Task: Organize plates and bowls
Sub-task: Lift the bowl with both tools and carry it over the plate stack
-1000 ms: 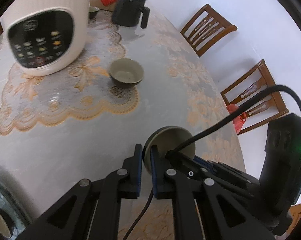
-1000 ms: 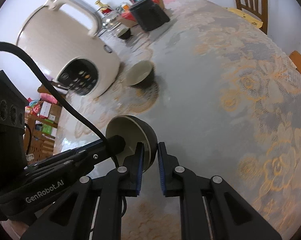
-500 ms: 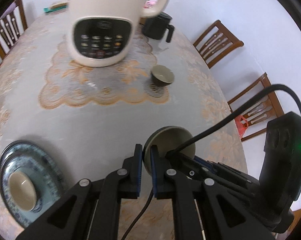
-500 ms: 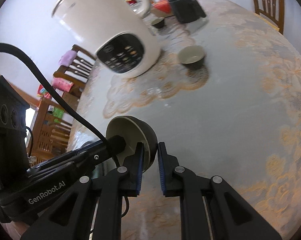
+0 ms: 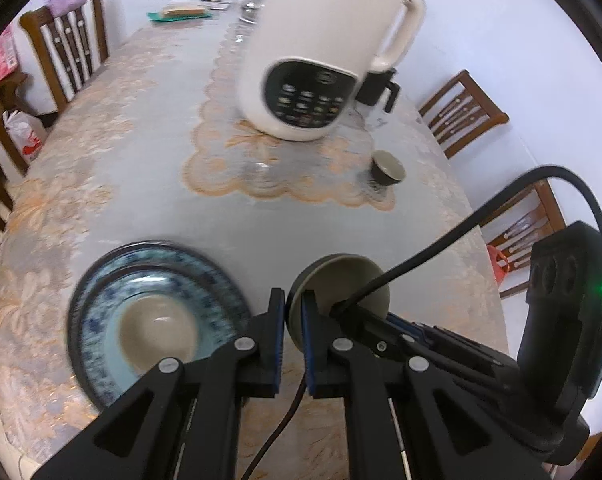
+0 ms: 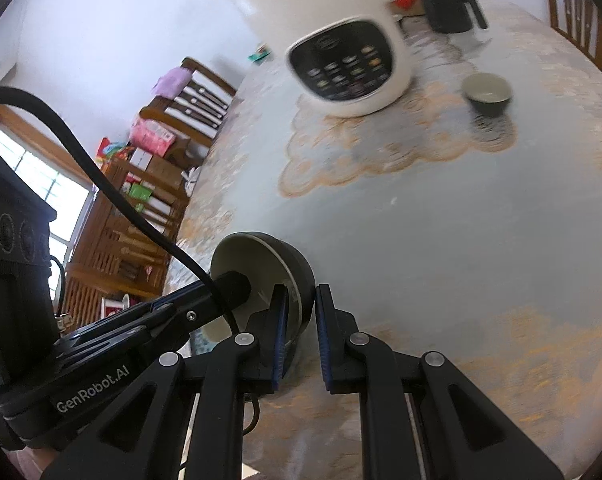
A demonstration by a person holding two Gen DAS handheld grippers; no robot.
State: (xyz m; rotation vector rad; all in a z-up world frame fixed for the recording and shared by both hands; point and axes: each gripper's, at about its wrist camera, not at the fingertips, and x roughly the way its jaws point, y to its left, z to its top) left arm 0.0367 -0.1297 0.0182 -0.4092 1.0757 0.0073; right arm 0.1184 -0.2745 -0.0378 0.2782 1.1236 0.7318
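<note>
Both grippers clamped on one small dark-glazed ceramic bowl with a beige inside (image 5: 343,280), carried tilted above the surface (image 5: 149,208) with its mouth turned sideways. Left gripper (image 5: 292,320) pinching the bowl's rim on one side, jaws nearly closed on the thin wall. Right gripper (image 6: 301,320) pinching the rim on the opposite side, one pad inside the bowl and one against the dark outer wall.

Below and to the left of the held bowl in the left wrist view: a blue-and-white patterned round plate (image 5: 97,280) flat on the surface, with a second beige bowl (image 5: 157,330) sitting in its middle. Likely destination, judged from the task: nested into that bowl on the plate. Key relation: stack lying left of and lower than the carried bowl, on the left gripper's side, partly hidden behind its left finger. Needed next, probably: shift leftward, level the bowl mouth-up, then lower.

Farther off, a third small dark bowl (image 5: 387,167) on the lace mat near the cream electric cooker with a black button panel (image 5: 325,60), well apart from the plate.
</note>
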